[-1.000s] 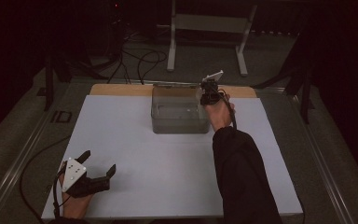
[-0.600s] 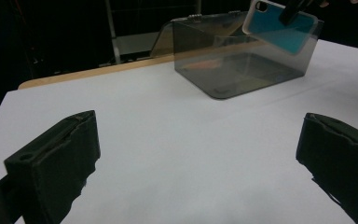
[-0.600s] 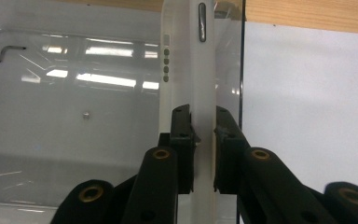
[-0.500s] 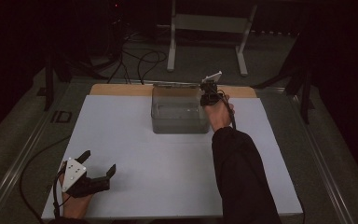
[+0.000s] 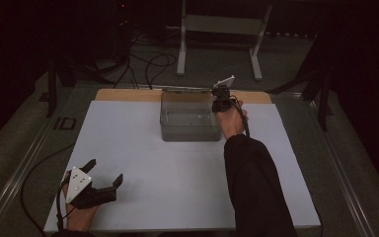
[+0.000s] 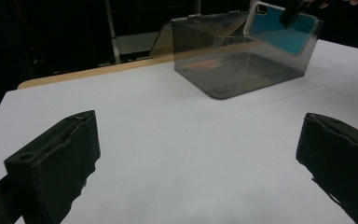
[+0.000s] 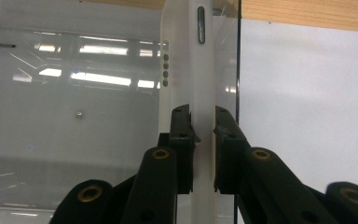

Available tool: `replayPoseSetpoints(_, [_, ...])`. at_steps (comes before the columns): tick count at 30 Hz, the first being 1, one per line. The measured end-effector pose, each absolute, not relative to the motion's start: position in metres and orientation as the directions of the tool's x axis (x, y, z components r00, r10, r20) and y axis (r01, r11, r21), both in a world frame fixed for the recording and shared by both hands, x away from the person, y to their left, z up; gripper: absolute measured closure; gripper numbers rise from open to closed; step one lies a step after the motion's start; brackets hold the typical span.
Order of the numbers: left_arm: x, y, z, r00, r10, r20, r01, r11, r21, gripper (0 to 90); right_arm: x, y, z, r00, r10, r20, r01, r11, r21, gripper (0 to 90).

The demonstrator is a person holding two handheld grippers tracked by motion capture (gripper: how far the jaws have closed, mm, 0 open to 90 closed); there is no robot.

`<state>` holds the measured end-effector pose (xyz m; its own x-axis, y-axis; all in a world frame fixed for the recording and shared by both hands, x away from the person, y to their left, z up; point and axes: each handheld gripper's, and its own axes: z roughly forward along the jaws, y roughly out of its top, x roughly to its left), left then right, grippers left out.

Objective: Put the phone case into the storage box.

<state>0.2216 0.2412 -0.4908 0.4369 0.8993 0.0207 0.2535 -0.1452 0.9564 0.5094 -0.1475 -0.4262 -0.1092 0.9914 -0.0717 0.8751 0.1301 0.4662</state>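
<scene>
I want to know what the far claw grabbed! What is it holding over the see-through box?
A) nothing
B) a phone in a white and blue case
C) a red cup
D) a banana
B: in the right gripper view the right gripper has its jaws pressed on the thin white edge of the phone, and the left gripper view shows its blue back at the clear box.

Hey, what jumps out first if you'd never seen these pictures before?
The clear box at the far middle of the white table draws the eye, with the right gripper at its right end, shut on a white phone case held on edge at the box's wall. In the left gripper view the case shows a teal face. The left gripper rests open at the near left corner.
</scene>
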Motion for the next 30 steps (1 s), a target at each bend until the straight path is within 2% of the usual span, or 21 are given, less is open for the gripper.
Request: replayPoseSetpoints(30, [0.2217, 0.2411, -0.4909, 0.439, 0.898, 0.022, 0.255, -0.148, 0.955, 0.7, 0.5085, -0.1405, -0.4289, -0.108, 0.987, -0.115, 0.869, 0.150, 0.472, 80.7])
